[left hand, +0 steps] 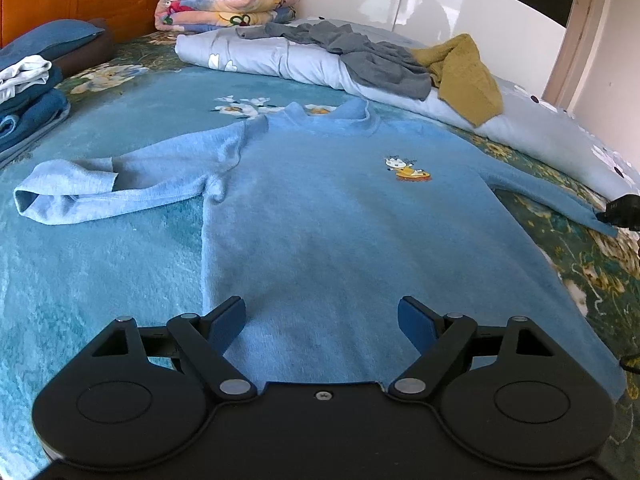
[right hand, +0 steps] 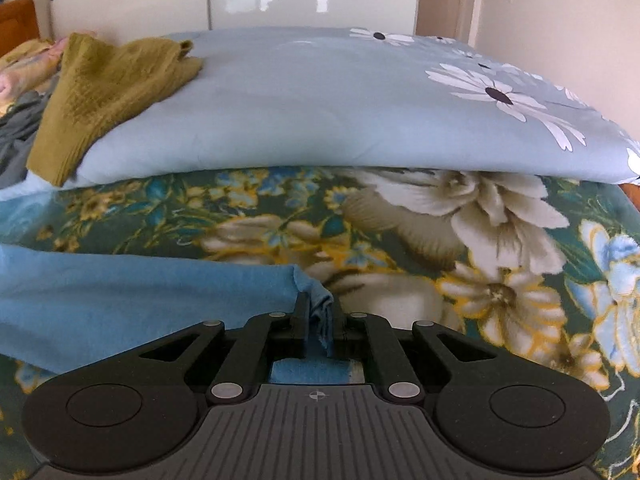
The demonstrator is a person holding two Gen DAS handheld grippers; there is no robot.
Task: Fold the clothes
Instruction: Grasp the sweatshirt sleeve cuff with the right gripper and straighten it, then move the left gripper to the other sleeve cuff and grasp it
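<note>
A light blue sweater (left hand: 320, 220) with a small cartoon patch lies flat, face up, on the bed. Its left sleeve (left hand: 100, 192) is bent across the blanket; its right sleeve stretches out to the right. My left gripper (left hand: 322, 320) hovers open over the sweater's hem, nothing between its fingers. My right gripper (right hand: 320, 312) is shut on the cuff of the right sleeve (right hand: 140, 296), which runs off to the left. In the left wrist view that gripper (left hand: 622, 212) shows as a black shape at the sleeve end.
A folded pale blue duvet (right hand: 320, 112) with daisies lies along the far side, with an olive knit (right hand: 104, 92) and a grey garment (left hand: 372, 60) on it. Folded blue clothes (left hand: 28, 112) are stacked at the left. A rolled patterned quilt (left hand: 224, 4) sits by the wooden headboard.
</note>
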